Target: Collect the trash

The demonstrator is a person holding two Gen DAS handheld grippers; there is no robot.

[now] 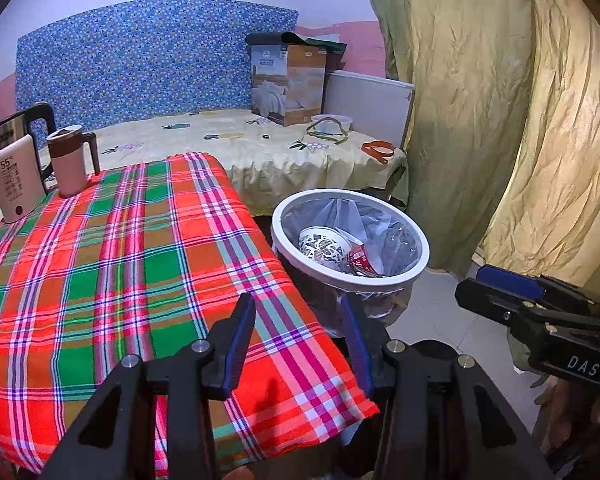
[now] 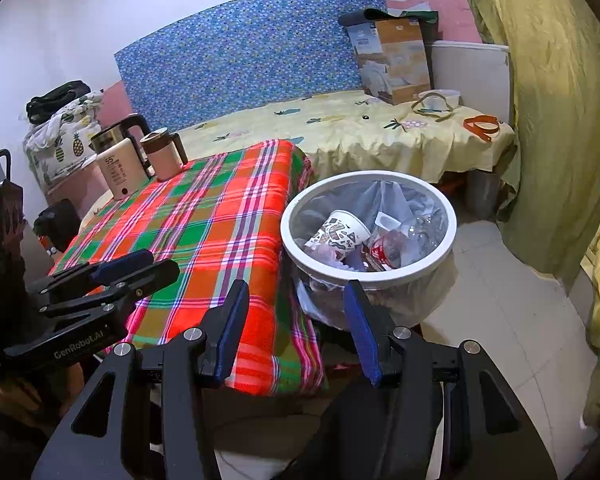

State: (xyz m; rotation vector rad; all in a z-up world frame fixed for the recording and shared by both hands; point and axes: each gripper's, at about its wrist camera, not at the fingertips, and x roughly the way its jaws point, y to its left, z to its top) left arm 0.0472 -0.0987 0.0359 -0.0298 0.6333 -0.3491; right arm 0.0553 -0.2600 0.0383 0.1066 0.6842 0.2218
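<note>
Down beside the counter (image 2: 204,216), on the tiled floor, stood the white-rimmed bin (image 2: 420,268) with its clear plastic liner (image 2: 384,196), and the trash was already in it: a patterned paper cup (image 2: 340,234) lying on its side and, touching it, a crumpled clear bottle with a red label (image 2: 384,250). Both looked light and easily crushed; the cup would likely be best pinched across its stiffer rolled rim, the bottle at its neck, since the thin film walls would probably slip and buckle. The liner looked soft and flimsy, so it would want gathering at the edge folded over the rim.

No loose trash showed on the plaid cloth; only a kettle (image 2: 114,136), a cream appliance (image 2: 118,170) and a brown-lidded mug (image 2: 164,156) stood at its far end. The left tool (image 1: 298,336) hung over the counter's near corner, jaws partly apart and empty. The right tool (image 2: 296,324) hovered just short of the bin, likewise half-wide, holding nothing.
</note>
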